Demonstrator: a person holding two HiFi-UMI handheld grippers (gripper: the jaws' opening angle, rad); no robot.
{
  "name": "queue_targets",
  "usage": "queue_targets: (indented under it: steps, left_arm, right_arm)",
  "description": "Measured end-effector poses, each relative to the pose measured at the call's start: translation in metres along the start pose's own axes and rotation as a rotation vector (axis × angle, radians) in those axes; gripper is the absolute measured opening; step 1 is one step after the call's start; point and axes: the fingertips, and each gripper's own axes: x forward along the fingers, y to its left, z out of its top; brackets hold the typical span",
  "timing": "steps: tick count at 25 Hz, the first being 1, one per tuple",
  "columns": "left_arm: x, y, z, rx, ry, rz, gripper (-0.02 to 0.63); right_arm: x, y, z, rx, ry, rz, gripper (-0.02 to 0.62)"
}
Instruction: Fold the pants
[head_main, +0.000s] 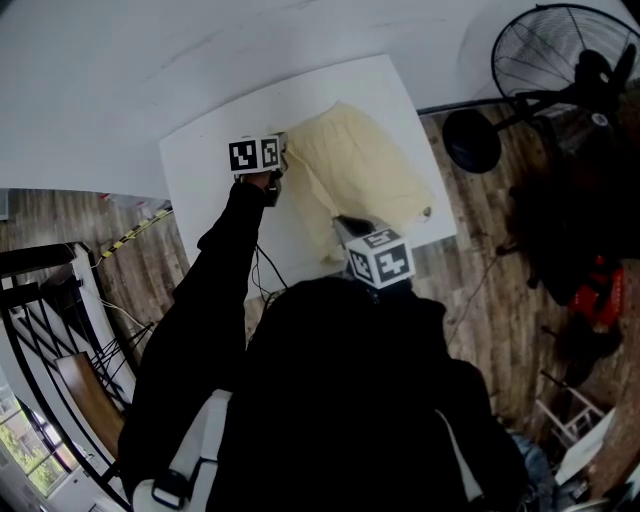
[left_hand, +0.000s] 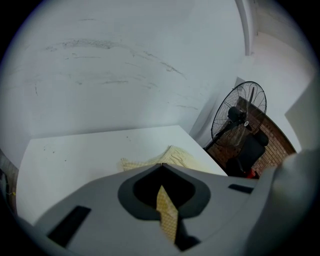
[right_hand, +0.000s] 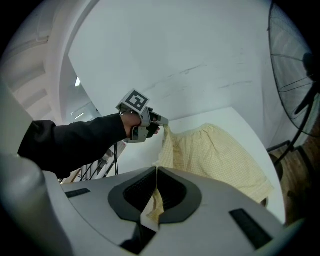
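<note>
Left gripper (left_hand: 161, 167), right gripper (right_hand: 157, 170): both clamped on yellow pants (head_main: 365, 165) edge, held above white table (head_main: 200, 170)

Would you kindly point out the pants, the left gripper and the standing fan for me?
pants (head_main: 365, 170), head view, middle of the spread yellow fabric.
left gripper (right_hand: 163, 122), right gripper view, at its tips, pinching the pants.
standing fan (head_main: 560, 55), head view, on its round grille.
</note>
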Motion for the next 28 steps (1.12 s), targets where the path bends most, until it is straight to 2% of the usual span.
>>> queue_targets:
  steps: [12,28]
  left_arm:
    - [0.030,-0.061,0.026,0.088,0.006,-0.059,0.006]
    - [0.083,-0.121,0.049,0.166,0.040,-0.105,0.006]
  right_arm:
    - [-0.021,-0.057,-0.006,0.090,0.014,-0.090,0.012]
    - [-0.058,-0.141,-0.007,0.143,0.037,-0.228,0.012]
